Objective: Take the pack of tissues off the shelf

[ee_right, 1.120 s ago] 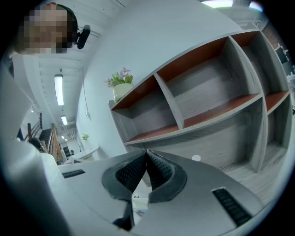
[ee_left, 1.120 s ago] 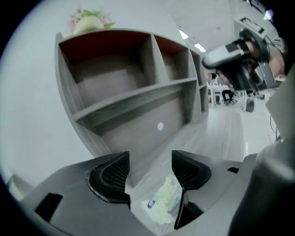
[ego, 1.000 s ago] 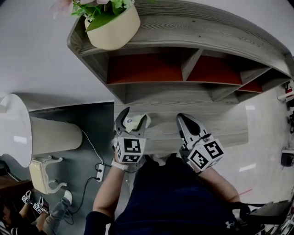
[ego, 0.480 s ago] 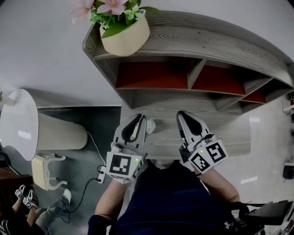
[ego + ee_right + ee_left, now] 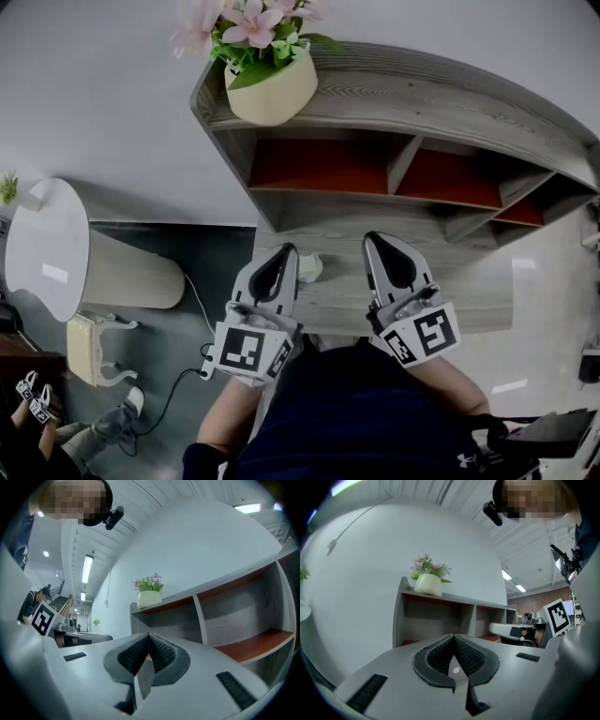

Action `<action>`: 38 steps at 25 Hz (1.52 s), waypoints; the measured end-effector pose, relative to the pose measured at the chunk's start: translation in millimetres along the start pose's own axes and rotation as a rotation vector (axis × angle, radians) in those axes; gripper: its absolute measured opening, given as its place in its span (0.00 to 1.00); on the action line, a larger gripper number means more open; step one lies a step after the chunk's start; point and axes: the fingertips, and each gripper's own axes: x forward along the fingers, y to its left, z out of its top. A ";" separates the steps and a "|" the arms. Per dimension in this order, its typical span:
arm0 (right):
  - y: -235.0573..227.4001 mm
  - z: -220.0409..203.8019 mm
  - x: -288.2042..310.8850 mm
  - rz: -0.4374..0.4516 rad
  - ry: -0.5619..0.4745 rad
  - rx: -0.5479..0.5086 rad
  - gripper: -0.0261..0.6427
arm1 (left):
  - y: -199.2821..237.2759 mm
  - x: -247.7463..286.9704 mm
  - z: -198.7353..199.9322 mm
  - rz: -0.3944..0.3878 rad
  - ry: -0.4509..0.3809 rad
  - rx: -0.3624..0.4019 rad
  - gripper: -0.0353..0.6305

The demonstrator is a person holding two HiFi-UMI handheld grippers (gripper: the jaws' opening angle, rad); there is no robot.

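Pale small pack of tissues (image 5: pixel 310 267) lies on grey wood shelf (image 5: pixel 469 281) just right of left gripper (image 5: pixel 287 253) tip, farther from right gripper (image 5: pixel 372 239); both grippers' jaws pressed together, holding nothing.

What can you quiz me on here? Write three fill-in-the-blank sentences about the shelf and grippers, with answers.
1. The cream pot of pink flowers stands on the grey wooden shelf's ___ board.
2. The left gripper and the right gripper both have ___ jaws.
3. The small pale pack of tissues lies beside the ___ gripper's tip.
Answers: top; shut; left
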 end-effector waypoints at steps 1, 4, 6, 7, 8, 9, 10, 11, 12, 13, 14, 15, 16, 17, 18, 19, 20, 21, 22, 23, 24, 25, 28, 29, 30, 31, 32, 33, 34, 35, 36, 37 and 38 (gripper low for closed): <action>0.5 1.7 0.1 0.003 -0.003 -0.005 0.06 | 0.0 -1.5 1.8 0.002 -0.004 0.001 0.08; 4.3 6.2 0.2 0.018 -0.016 -0.024 0.06 | -0.9 -5.3 7.3 0.001 -0.021 0.000 0.08; 7.6 8.3 -0.7 0.024 -0.025 -0.039 0.06 | -2.2 -7.2 9.7 -0.003 -0.031 -0.004 0.08; 9.1 8.8 -1.2 0.026 -0.028 -0.043 0.06 | -3.0 -8.2 10.4 -0.006 -0.035 -0.006 0.08; 10.6 8.9 -1.6 0.028 -0.029 -0.045 0.06 | -3.8 -9.2 10.9 -0.010 -0.040 -0.008 0.08; 11.9 8.6 -1.9 0.030 -0.028 -0.047 0.06 | -4.6 -10.4 11.4 -0.015 -0.044 -0.011 0.08; 13.2 7.9 -2.1 0.031 -0.025 -0.047 0.06 | -5.4 -11.8 11.9 -0.020 -0.049 -0.014 0.08; 14.6 6.9 -2.4 0.033 -0.022 -0.046 0.06 | -6.0 -13.4 12.3 -0.024 -0.054 -0.016 0.08; 16.0 5.6 -2.7 0.036 -0.018 -0.043 0.06 | -6.5 -15.0 12.6 -0.027 -0.058 -0.017 0.08; 17.5 4.0 -2.9 0.040 -0.014 -0.038 0.06 | -6.7 -16.5 12.7 -0.030 -0.060 -0.017 0.08; 19.3 2.2 -3.0 0.045 -0.010 -0.030 0.06 | -6.7 -17.6 12.4 -0.031 -0.061 -0.017 0.08; 21.3 0.1 -2.9 0.051 -0.004 -0.021 0.06 | -6.5 -18.4 11.8 -0.031 -0.061 -0.018 0.08; 23.8 -2.0 -2.6 0.058 0.002 -0.014 0.06 | -6.2 -19.0 10.7 -0.031 -0.060 -0.020 0.08; 26.3 -3.9 -2.5 0.065 0.007 -0.011 0.06 | -6.1 -19.5 9.5 -0.030 -0.058 -0.023 0.08; 28.7 -5.3 -2.6 0.071 0.011 -0.010 0.06 | -6.1 -20.1 8.1 -0.030 -0.056 -0.025 0.08; 30.5 -6.3 -2.7 0.075 0.013 -0.010 0.06 | -6.3 -20.6 6.7 -0.030 -0.054 -0.027 0.08; 31.5 -7.2 -2.9 0.077 0.016 -0.010 0.06 | -6.5 -21.0 5.2 -0.031 -0.051 -0.028 0.08; 31.8 -8.0 -2.9 0.077 0.018 -0.009 0.06 | -6.8 -21.3 3.5 -0.032 -0.046 -0.030 0.08; 31.6 -8.7 -3.0 0.075 0.021 -0.007 0.06 | -7.1 -21.4 1.5 -0.034 -0.041 -0.032 0.08; 31.0 -9.6 -3.3 0.074 0.024 -0.005 0.06 | -7.7 -21.6 -0.4 -0.035 -0.036 -0.035 0.08; 30.3 -10.5 -3.7 0.072 0.027 -0.002 0.06 | -8.4 -21.7 -2.2 -0.037 -0.031 -0.038 0.08; 29.6 -11.3 -4.1 0.071 0.030 0.000 0.06 | -9.3 -21.7 -3.8 -0.039 -0.027 -0.040 0.08; 28.4 -13.3 -3.9 0.069 0.036 0.001 0.06 | -9.8 -21.3 -7.3 -0.041 -0.019 -0.043 0.08; 28.3 -13.9 -3.5 0.069 0.039 0.001 0.06 | -9.4 -21.2 -7.8 -0.040 -0.018 -0.043 0.08; 28.2 -14.5 -3.3 0.069 0.041 0.001 0.06 | -8.8 -21.0 -8.0 -0.038 -0.018 -0.043 0.08; 28.1 -15.1 -3.2 0.070 0.043 0.001 0.06 | -8.2 -20.7 -8.1 -0.036 -0.018 -0.043 0.08; 27.9 -15.7 -3.3 0.071 0.045 0.002 0.06 | -7.5 -20.4 -8.2 -0.034 -0.018 -0.043 0.08; 27.5 -16.3 -3.5 0.071 0.046 0.003 0.06 | -6.9 -20.1 -8.3 -0.031 -0.019 -0.043 0.08; 27.1 -16.9 -3.7 0.072 0.047 0.004 0.06 | -6.5 -19.7 -8.2 -0.029 -0.019 -0.042 0.08; 26.5 -17.4 -3.9 0.072 0.048 0.006 0.06 | -6.3 -19.4 -8.3 -0.027 -0.019 -0.042 0.08; 25.8 -17.9 -4.1 0.071 0.048 0.008 0.06 | -6.2 -19.1 -8.5 -0.026 -0.019 -0.042 0.08; 25.0 -18.4 -4.1 0.071 0.048 0.010 0.06 | -6.1 -18.7 -8.8 -0.025 -0.018 -0.042 0.08; 24.0 -19.0 -4.0 0.070 0.049 0.014 0.06 | -5.9 -18.2 -9.2 -0.024 -0.018 -0.042 0.08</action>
